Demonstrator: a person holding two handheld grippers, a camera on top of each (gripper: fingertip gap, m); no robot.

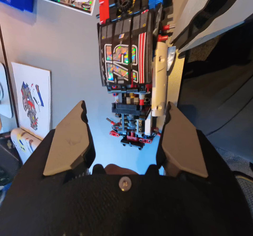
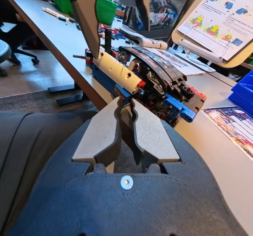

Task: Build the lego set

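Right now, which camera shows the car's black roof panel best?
The left wrist view: it faces the roof panel head-on, showing its whole decorated top. The right wrist view catches the panel only at a shallow slant, so its decoration is hard to make out.

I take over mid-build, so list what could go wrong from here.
1. The car model overhangs the table edge; a push could tip it off.
2. The right gripper pinches only a blue side piece, which may pop loose.
3. The left gripper, jaws open, may knock the white panel.
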